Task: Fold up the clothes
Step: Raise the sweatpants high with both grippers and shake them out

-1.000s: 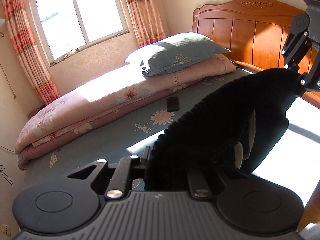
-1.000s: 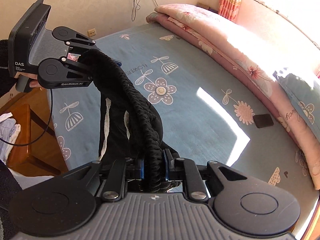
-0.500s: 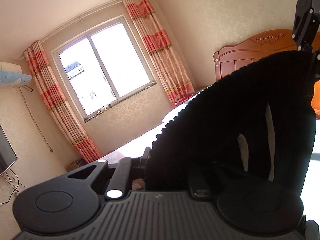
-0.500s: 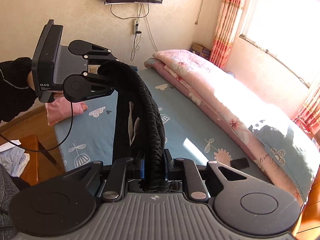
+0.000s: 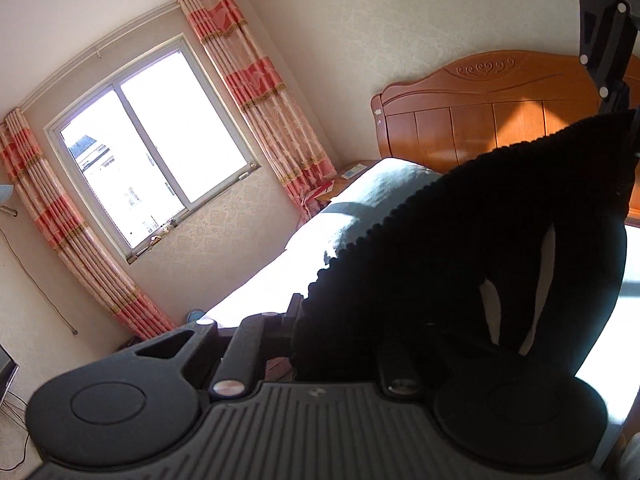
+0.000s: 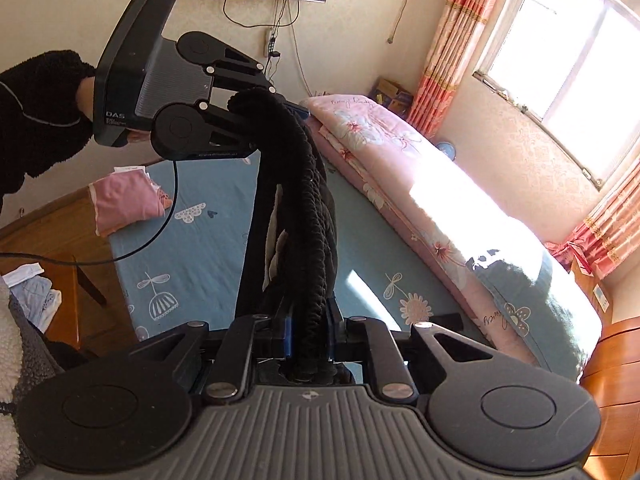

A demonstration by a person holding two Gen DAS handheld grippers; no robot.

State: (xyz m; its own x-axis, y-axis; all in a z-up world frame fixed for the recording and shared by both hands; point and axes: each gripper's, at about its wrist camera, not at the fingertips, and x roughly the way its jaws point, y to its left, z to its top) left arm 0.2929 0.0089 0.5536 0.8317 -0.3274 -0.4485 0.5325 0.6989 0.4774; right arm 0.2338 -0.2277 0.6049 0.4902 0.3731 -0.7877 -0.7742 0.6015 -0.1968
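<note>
The black knit garment hangs in the air above the blue floral bedsheet, stretched between the two grippers by its ribbed edge. The right gripper has its jaws clamped tight on a thick bunch of that edge; the left gripper is closed on the far end. Judged from this, the heavy drooping folds could land twisted, or the bulky knit could slip from either grip.

Hard sunlight through the window, blown-out glare across the quilt, fisheye-bent edges.
</note>
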